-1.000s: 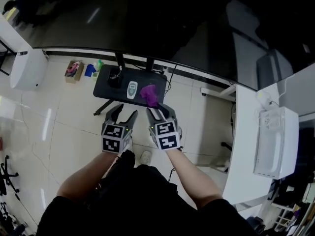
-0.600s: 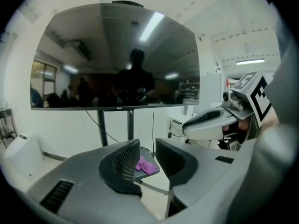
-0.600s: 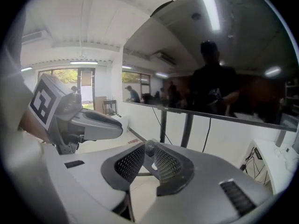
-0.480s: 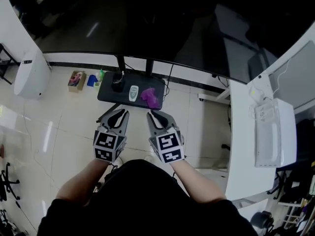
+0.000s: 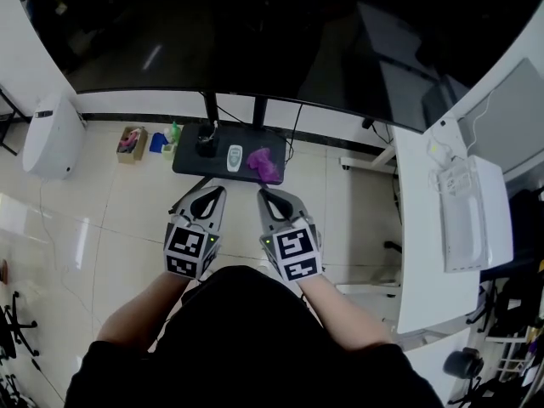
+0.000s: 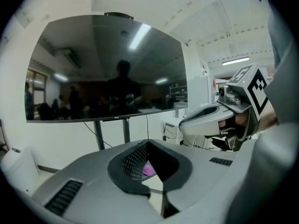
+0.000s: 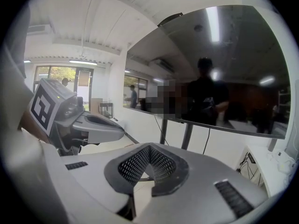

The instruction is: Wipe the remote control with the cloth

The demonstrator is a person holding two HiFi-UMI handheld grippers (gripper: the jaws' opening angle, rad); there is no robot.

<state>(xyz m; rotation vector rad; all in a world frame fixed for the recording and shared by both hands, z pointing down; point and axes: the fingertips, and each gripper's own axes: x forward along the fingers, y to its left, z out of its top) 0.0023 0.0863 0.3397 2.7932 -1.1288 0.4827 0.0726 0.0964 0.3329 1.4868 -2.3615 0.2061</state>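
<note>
Pulled back, left gripper [image 5: 216, 193] and right gripper [image 5: 265, 195] just clenched empty; remote control [image 5: 235, 156] lies ahead at the table [image 5: 187, 165] centre, lengthwise front-to-back, beside cloth [image 5: 264, 164].

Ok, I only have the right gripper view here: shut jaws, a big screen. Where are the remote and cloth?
Observer: On a small black table under the screen, remote left of the purple cloth.
Reviewer: Left gripper holding anything?
Observer: No. Like the right gripper, the left gripper has just been closing its jaws, with nothing between them.
Reviewer: Either one at the table?
Observer: No, both hang short of it, over the floor.
</note>
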